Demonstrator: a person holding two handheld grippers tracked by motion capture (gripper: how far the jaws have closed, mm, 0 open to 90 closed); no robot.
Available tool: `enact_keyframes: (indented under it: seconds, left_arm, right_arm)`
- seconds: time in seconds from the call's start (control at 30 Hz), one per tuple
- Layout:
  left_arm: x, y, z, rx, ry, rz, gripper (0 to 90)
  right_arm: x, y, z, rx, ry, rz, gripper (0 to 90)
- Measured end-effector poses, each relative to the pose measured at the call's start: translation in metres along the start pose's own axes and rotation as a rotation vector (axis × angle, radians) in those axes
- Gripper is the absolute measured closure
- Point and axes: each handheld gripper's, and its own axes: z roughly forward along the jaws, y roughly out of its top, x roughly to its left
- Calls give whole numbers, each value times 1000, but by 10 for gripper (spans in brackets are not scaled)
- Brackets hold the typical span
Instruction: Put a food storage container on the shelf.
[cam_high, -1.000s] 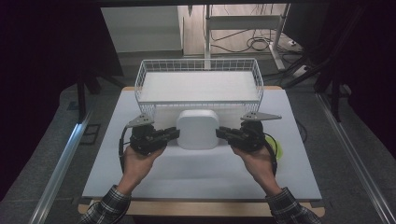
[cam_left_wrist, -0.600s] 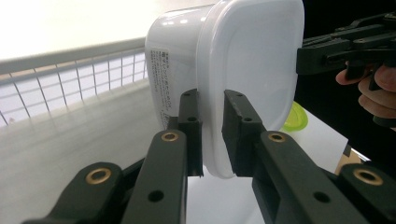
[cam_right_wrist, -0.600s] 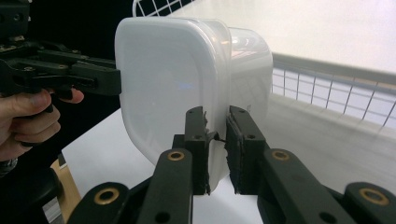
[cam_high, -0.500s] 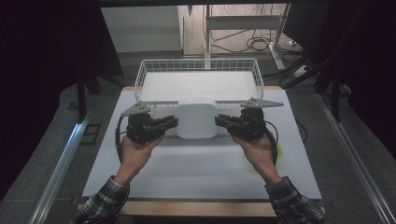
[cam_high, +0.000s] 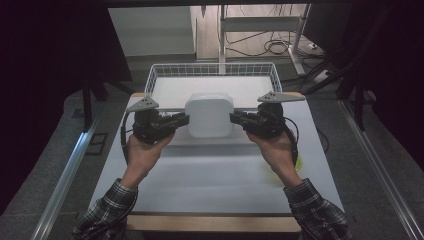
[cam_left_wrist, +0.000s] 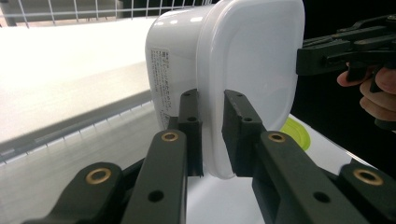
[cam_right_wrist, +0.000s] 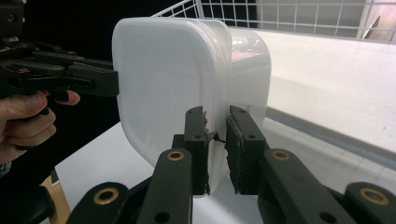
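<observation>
now both tools, left tool (cam_high: 186, 119) and right tool (cam_high: 233, 118), clamp the white container's (cam_high: 209, 115) rim.

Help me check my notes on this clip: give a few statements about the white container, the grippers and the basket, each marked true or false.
1. Both grippers grip the white rounded-square plastic container by its rim. True.
2. The left gripper has open jaws, clear of it. False: they pinch its rim.
3. The container rests inside the white wire basket. False: it is held up in front of the basket.
4. The right gripper grips the side opposite the left one. True.
5. A yellow-green object lies on the white table. True.
</observation>
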Motion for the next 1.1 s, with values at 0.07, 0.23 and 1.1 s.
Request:
enact_keyframes:
  seconds: [0.07, 0.23, 1.1]
  left_arm:
    - [1, 4, 0, -3, 1, 1, 787]
    - [2, 14, 0, -11, 6, 7, 787]
    - [27, 52, 23, -17, 8, -18, 787]
  right_arm:
    - [-1, 3, 0, -4, -2, 3, 790]
    - [-3, 13, 1, -13, -8, 1, 789]
    - [-28, 49, 17, -33, -44, 38, 783]
